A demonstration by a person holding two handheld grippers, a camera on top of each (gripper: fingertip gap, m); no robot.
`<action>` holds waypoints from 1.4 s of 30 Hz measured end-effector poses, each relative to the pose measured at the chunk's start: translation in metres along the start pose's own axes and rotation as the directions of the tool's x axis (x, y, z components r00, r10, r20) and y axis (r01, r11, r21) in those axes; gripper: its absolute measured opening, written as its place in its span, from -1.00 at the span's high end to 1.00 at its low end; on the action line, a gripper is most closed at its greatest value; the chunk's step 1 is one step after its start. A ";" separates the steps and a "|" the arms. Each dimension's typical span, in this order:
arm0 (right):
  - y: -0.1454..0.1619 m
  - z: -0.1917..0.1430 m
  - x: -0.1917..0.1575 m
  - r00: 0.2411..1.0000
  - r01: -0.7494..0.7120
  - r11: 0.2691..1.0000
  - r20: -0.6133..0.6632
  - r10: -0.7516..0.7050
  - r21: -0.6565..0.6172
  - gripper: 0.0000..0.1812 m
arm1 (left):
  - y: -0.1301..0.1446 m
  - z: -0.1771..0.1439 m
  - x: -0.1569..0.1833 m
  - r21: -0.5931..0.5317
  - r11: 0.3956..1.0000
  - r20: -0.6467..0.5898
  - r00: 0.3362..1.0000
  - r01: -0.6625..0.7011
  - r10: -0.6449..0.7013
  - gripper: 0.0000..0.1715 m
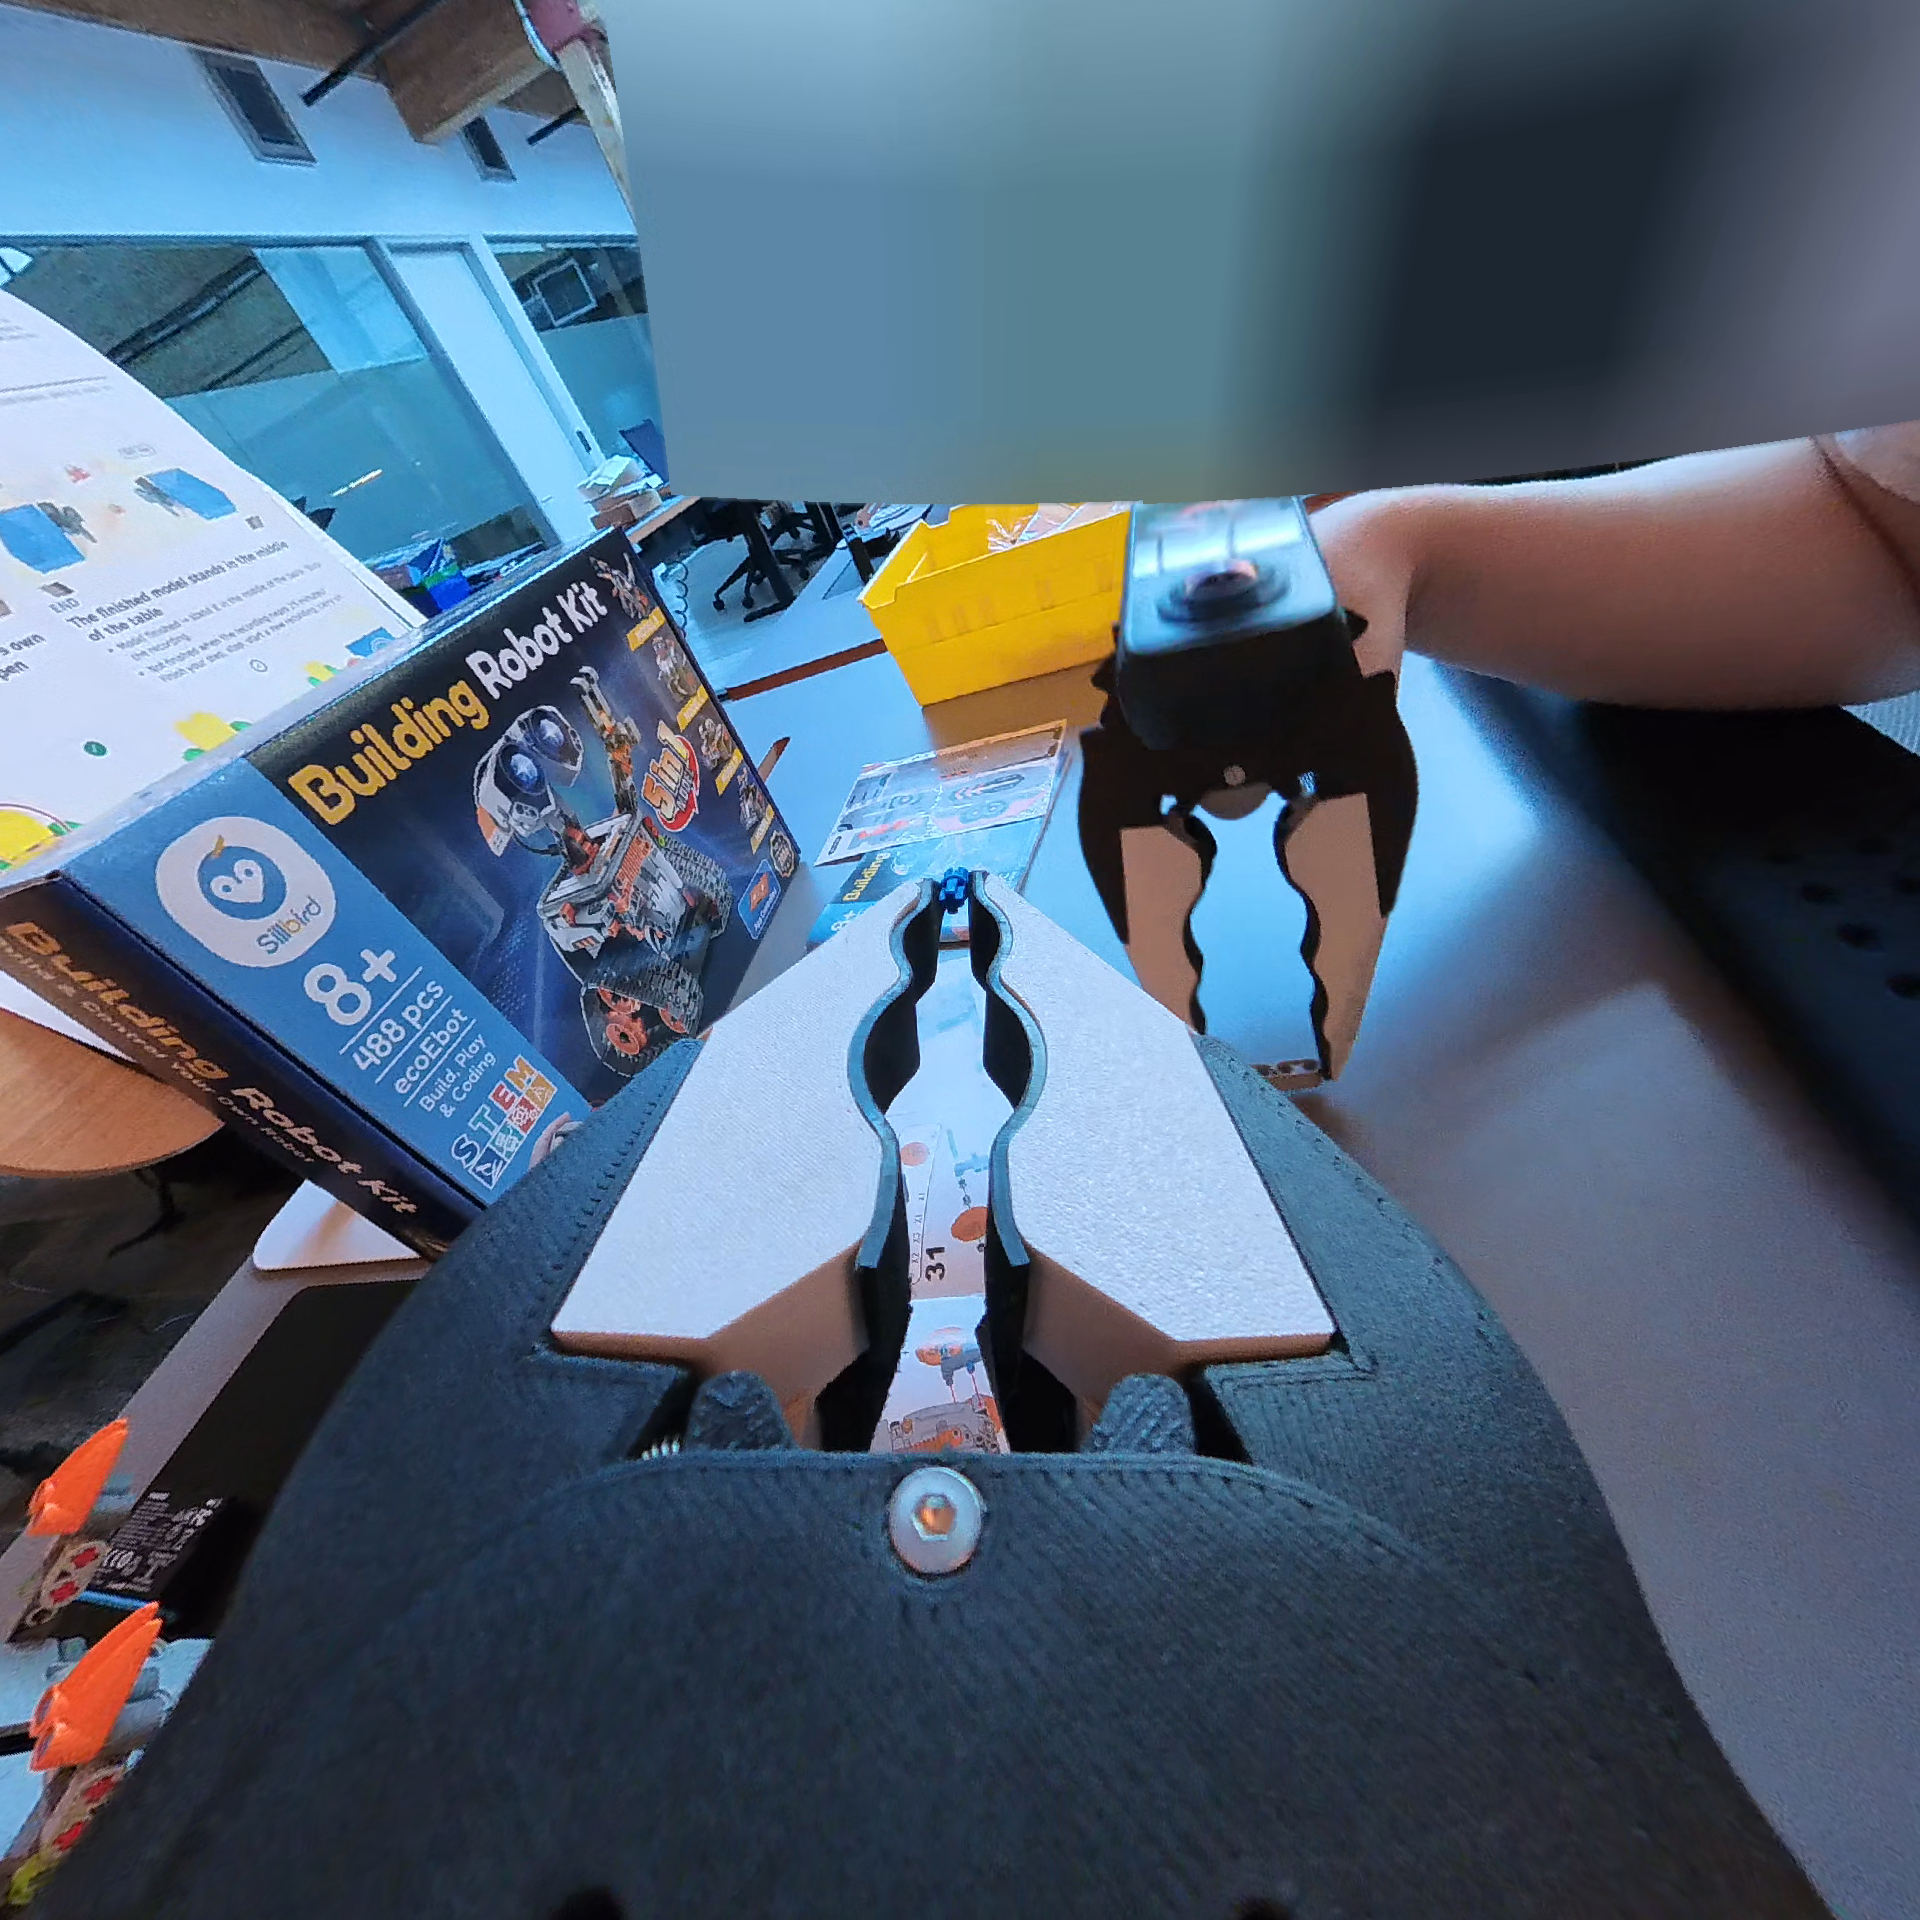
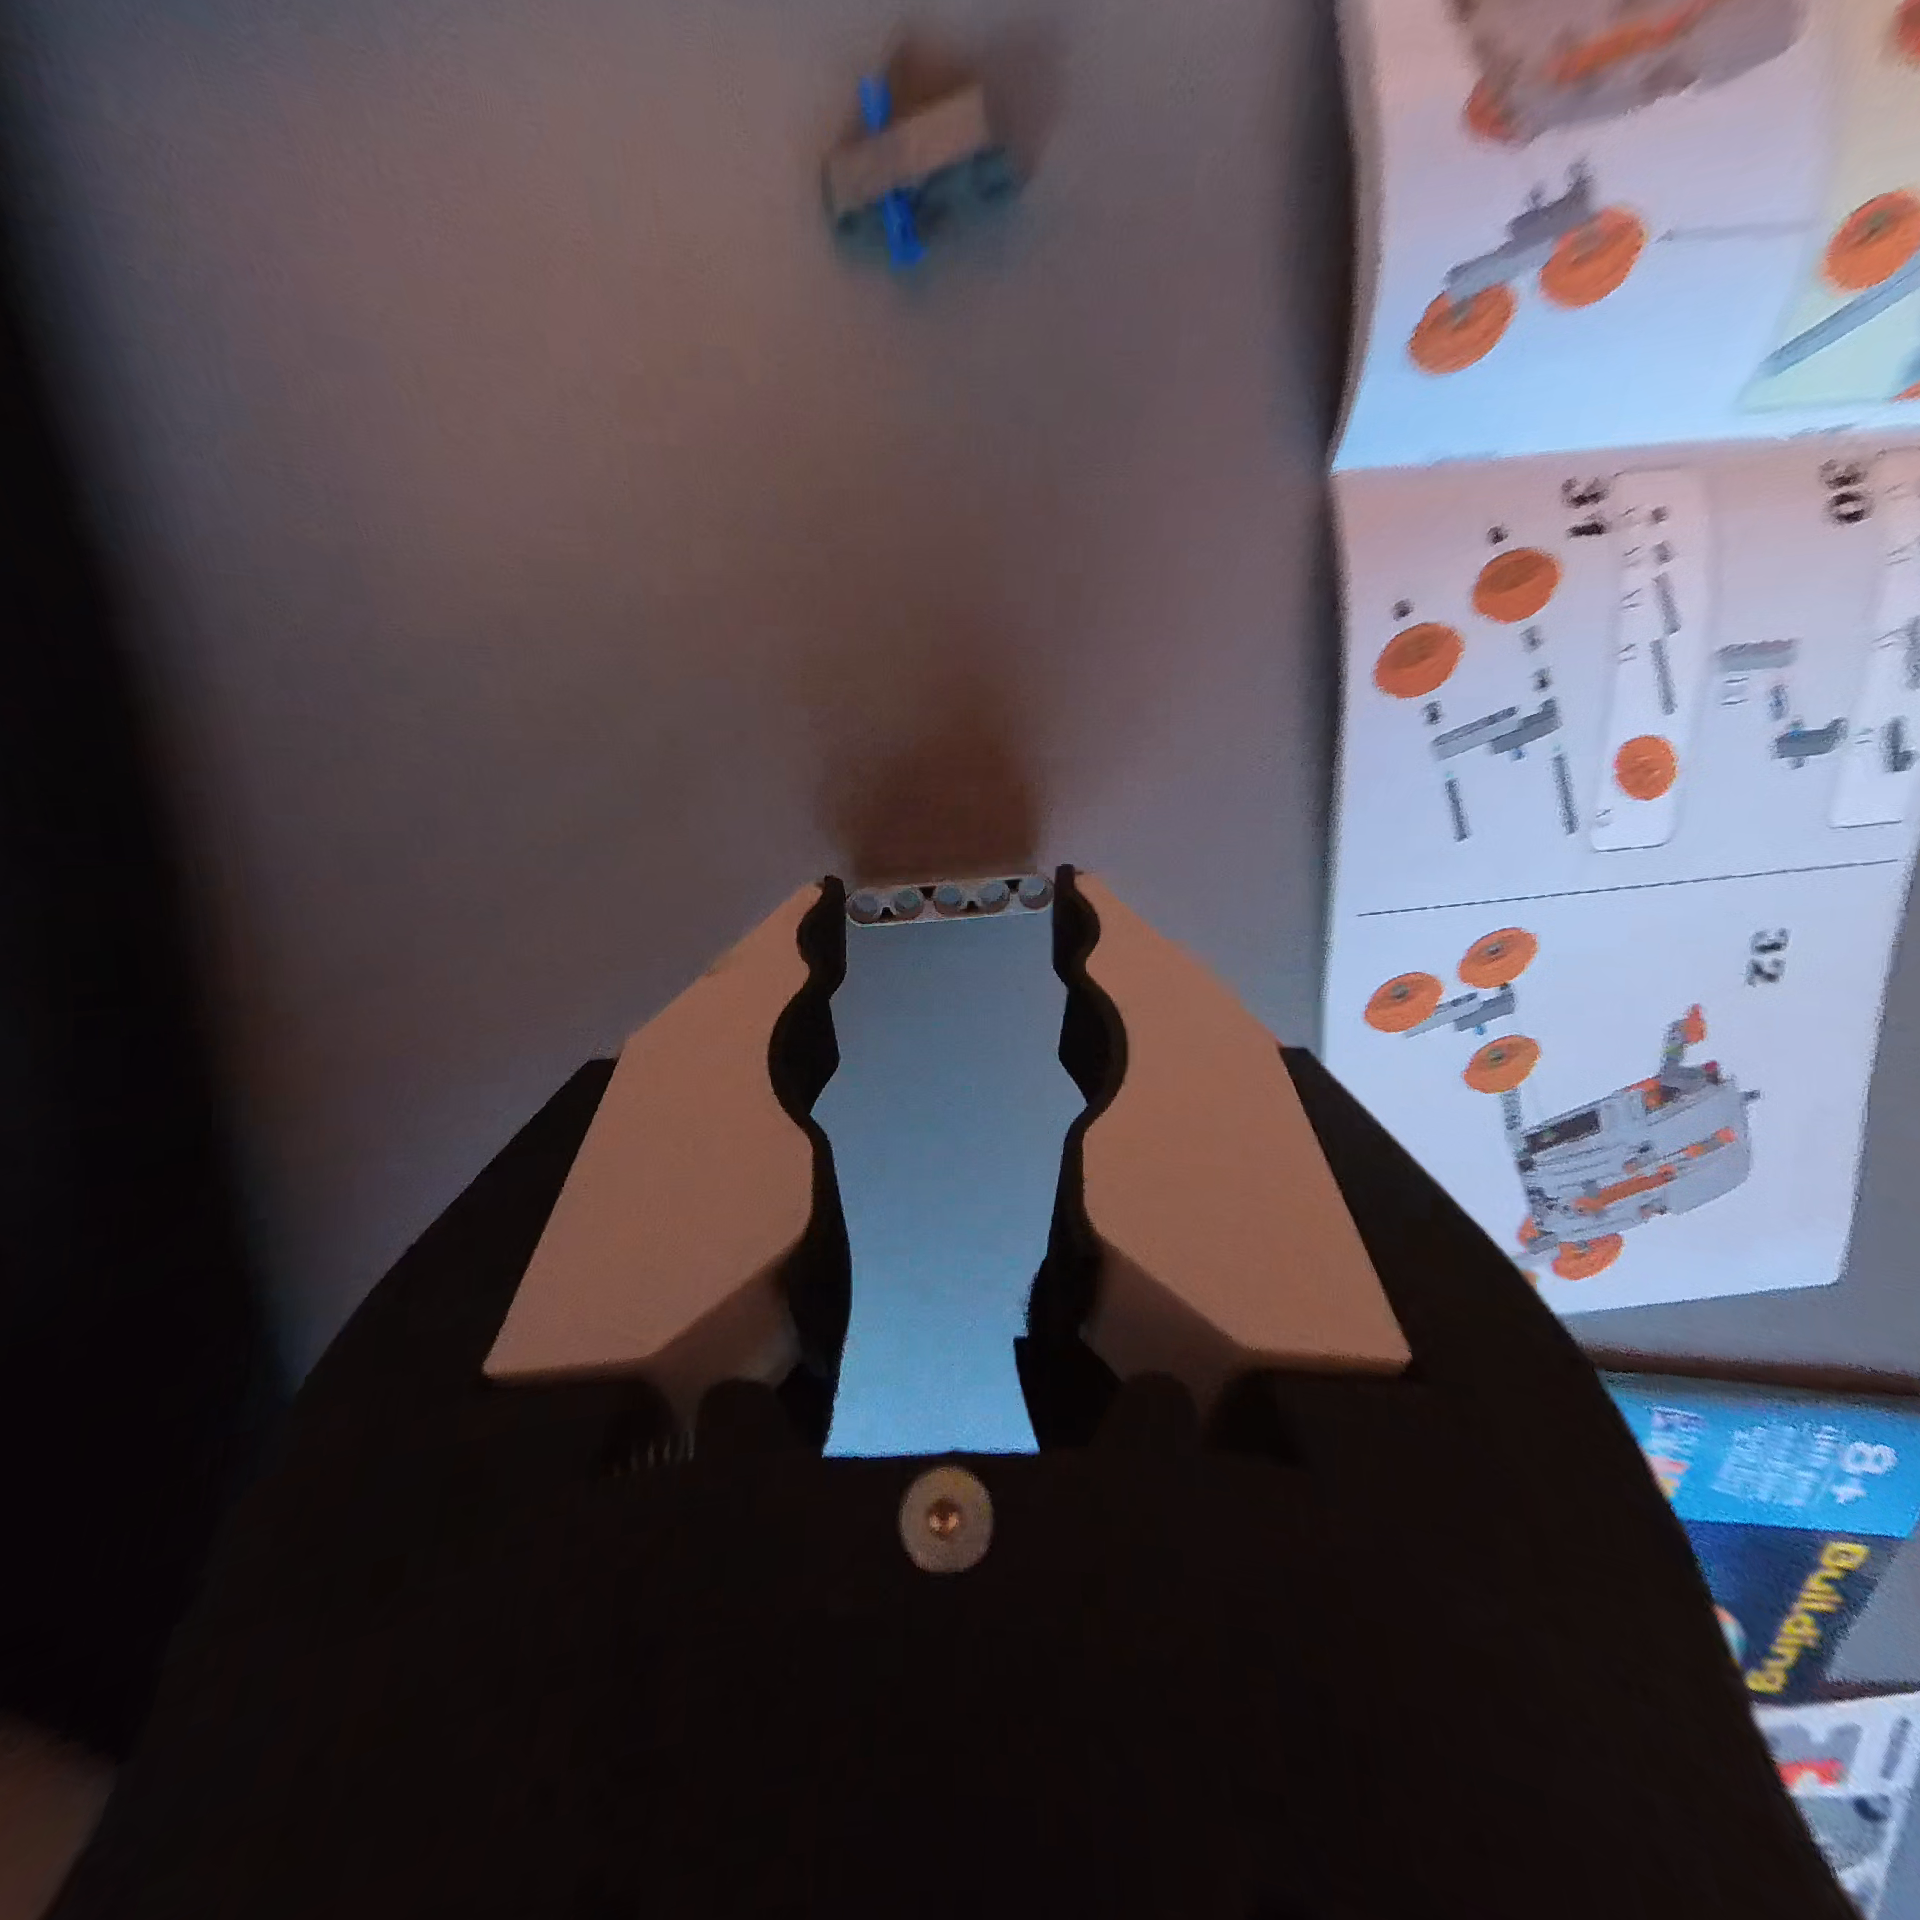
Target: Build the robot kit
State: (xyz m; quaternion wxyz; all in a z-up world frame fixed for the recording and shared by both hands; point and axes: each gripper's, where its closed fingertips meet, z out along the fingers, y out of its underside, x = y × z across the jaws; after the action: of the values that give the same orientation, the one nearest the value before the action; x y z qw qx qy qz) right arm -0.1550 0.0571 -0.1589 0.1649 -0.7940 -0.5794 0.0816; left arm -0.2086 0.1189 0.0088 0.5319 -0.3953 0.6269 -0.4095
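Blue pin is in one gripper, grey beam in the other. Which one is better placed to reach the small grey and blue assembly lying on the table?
Right, probably. The right gripper, shut on the grey beam, points almost straight at the small assembly with bare table between. The left gripper, shut on the blue pin, faces the booklet; the assembly isn't in its view.

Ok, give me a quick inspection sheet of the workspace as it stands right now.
Surface: dark grey table, bare ahead of the right gripper.
Parts: left gripper shut on a small blue pin; right gripper shut on a grey holed beam; small grey-and-blue assembly lies apart on the table.
Clutter: kit box, open instruction booklet, yellow bin.
Cables: nothing seen.
Surroundings: office with glass partitions.
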 end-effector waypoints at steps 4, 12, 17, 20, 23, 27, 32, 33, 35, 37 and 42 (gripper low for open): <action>0.002 0.004 -0.004 0.999 -0.038 0.999 0.028 0.039 -0.031 0.55 | -0.001 -0.002 0.000 0.001 1.000 0.005 1.000 -0.002 0.002 0.97; 0.004 0.005 -0.008 0.998 -0.041 0.997 0.041 0.044 -0.073 0.54 | -0.005 -0.003 -0.001 0.016 1.000 0.008 1.000 -0.004 0.004 0.97; 0.005 0.005 -0.008 0.999 -0.025 0.996 0.028 0.027 -0.088 0.52 | -0.006 -0.003 0.000 0.016 1.000 0.003 1.000 -0.006 0.005 0.97; 0.004 0.005 -0.007 0.999 -0.031 0.996 0.031 0.034 -0.087 0.52 | -0.007 -0.002 0.001 0.018 1.000 0.002 1.000 -0.006 0.006 0.97; 0.005 0.005 -0.006 0.999 -0.035 0.996 0.027 0.037 -0.086 0.52 | -0.007 -0.002 0.001 0.016 1.000 0.000 1.000 -0.008 0.008 0.97; 0.005 0.005 -0.008 0.999 -0.029 0.996 0.033 0.032 -0.087 0.52 | -0.007 -0.002 0.001 0.014 1.000 0.000 1.000 -0.007 0.007 0.97; 0.004 0.005 -0.009 0.999 -0.017 0.997 0.039 0.020 -0.081 0.55 | -0.006 -0.001 0.002 0.010 1.000 -0.003 1.000 -0.007 0.007 0.97; 0.003 0.006 -0.009 0.999 -0.016 0.997 0.038 0.019 -0.081 0.55 | -0.006 -0.002 0.002 0.011 1.000 -0.002 1.000 -0.007 0.007 0.97; 0.003 0.006 -0.008 0.999 -0.012 0.997 0.037 0.015 -0.077 0.56 | -0.005 -0.002 0.001 0.012 1.000 0.001 1.000 -0.006 0.006 0.97; -0.001 0.003 -0.005 1.000 -0.005 1.000 0.031 0.005 -0.031 0.56 | -0.005 -0.003 0.000 0.017 1.000 0.006 1.000 -0.004 0.004 0.97; -0.062 -0.058 0.024 0.998 -0.024 0.874 -0.045 0.053 0.485 0.56 | -0.013 -0.004 -0.004 0.084 0.996 0.016 1.000 0.013 -0.015 0.97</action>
State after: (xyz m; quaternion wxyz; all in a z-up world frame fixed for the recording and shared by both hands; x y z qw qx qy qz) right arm -0.1840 0.0870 -0.0810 0.3730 -0.7409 -0.5198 0.2045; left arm -0.2115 0.1182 0.0228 0.5504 -0.3804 0.6019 -0.4359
